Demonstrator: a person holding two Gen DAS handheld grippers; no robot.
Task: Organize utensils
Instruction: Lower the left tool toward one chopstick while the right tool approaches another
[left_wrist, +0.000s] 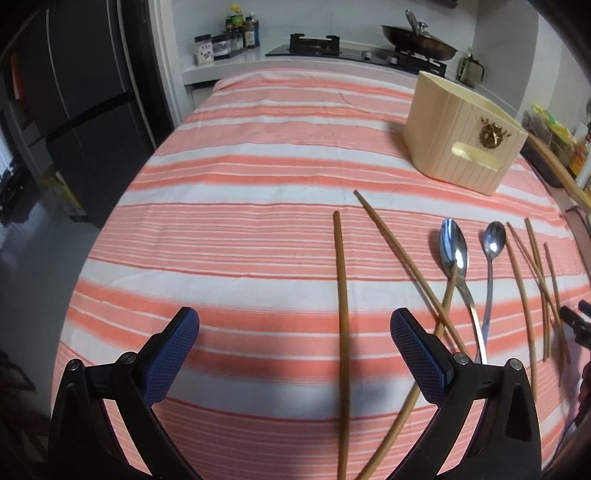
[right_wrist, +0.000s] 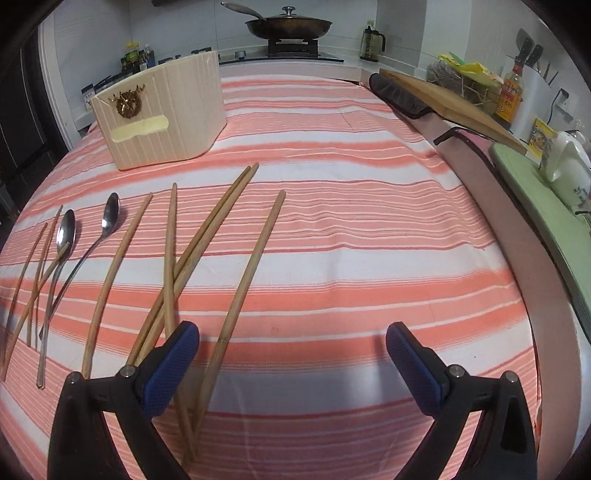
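Both sets of jaws stand wide apart and empty above the bench, the left gripper (left_wrist: 294, 332) over one long brown wooden chopstick (left_wrist: 342, 314), the right gripper (right_wrist: 292, 347) beside a crossed bundle of wooden chopsticks (right_wrist: 192, 258). Between the two grippers lie two slim steel spoons (right_wrist: 64, 236). Ahead stands a cream ribbed utensil box with a gold emblem (right_wrist: 162, 110) on the pink-and-white striped cloth (right_wrist: 332, 221).

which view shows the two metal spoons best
The left wrist view: the two metal spoons lie close, bowls large and shiny. In the right wrist view the same spoons sit far left, small and stretched by the fisheye.
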